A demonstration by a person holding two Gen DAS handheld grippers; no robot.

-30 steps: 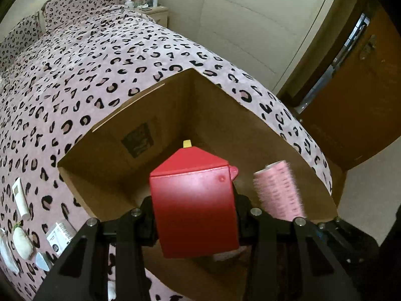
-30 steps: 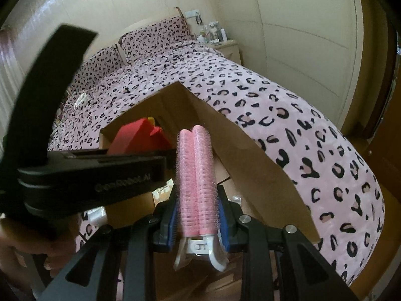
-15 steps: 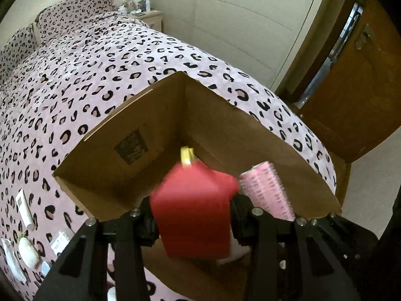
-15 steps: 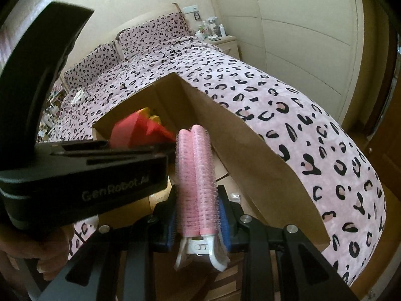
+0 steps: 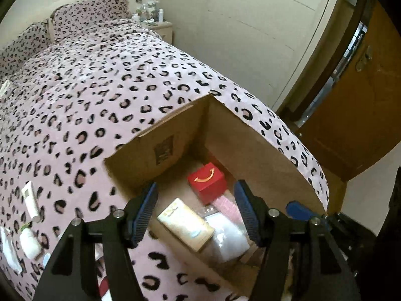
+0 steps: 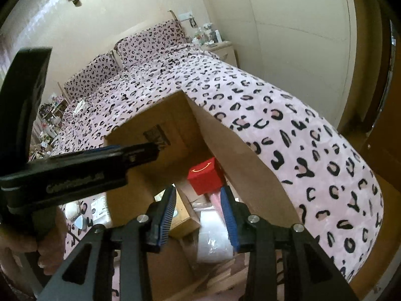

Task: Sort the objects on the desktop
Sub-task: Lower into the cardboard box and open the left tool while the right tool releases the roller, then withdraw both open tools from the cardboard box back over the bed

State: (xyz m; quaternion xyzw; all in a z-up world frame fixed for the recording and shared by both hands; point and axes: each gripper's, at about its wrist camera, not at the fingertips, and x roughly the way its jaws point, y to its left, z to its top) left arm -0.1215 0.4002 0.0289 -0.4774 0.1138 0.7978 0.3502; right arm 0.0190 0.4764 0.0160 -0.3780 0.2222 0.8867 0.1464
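A red box [image 5: 206, 183] with a yellow curved mark lies on the floor of the open cardboard box [image 5: 250, 148] on the bed. A pink hair roller [image 5: 224, 202] lies just in front of the red box. My left gripper [image 5: 196, 200] hangs above them, its jaws opening and nothing pressed between the blue pads. My right gripper [image 6: 198, 213] is also opening, empty, over the red box [image 6: 205, 178] and the roller [image 6: 215, 198]. In the right wrist view the left gripper [image 6: 140, 150] crosses from the left, held by a hand [image 6: 50, 245].
A beige carton [image 5: 185, 223] and a white plastic bag [image 5: 228, 238] also lie in the cardboard box. Small white toiletries [image 5: 30, 198] rest on the leopard-print bedspread [image 5: 100, 87] at the left. A bedside cabinet [image 5: 160, 26] stands far back; a wooden door [image 5: 363, 115] is at the right.
Both grippers have let go: the red box dropped from the left one and the pink roller from the right one into the cardboard box. The left gripper rose and its jaws spread wider.
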